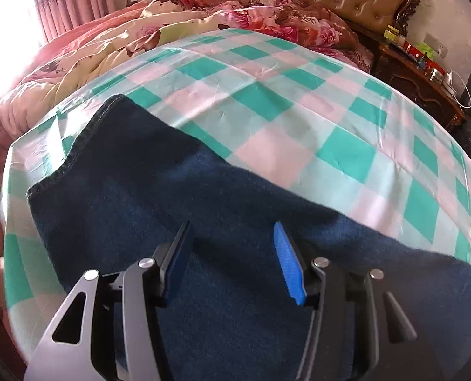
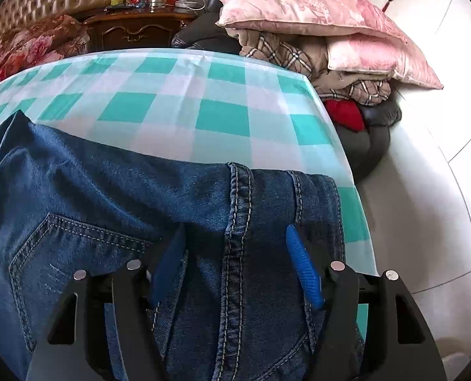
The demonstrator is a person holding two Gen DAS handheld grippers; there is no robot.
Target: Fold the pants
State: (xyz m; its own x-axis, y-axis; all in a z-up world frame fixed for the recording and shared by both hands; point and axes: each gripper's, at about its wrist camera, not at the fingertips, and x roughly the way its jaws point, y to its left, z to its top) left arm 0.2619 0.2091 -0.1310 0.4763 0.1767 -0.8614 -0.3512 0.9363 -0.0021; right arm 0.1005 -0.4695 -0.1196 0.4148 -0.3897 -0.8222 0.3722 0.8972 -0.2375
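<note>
Left wrist view: your left gripper hovers with fingers spread over the dark blue pants, which lie flat on the checked worktop. Right wrist view: your right gripper sits with fingers spread astride the pants' stitched seam, beside a back pocket.

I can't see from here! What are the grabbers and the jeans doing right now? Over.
Left gripper jaws open, over the jeans. Right gripper jaws open, astride the thick seam. Jeans lie on the checkered cloth. Nothing in the way.
</note>
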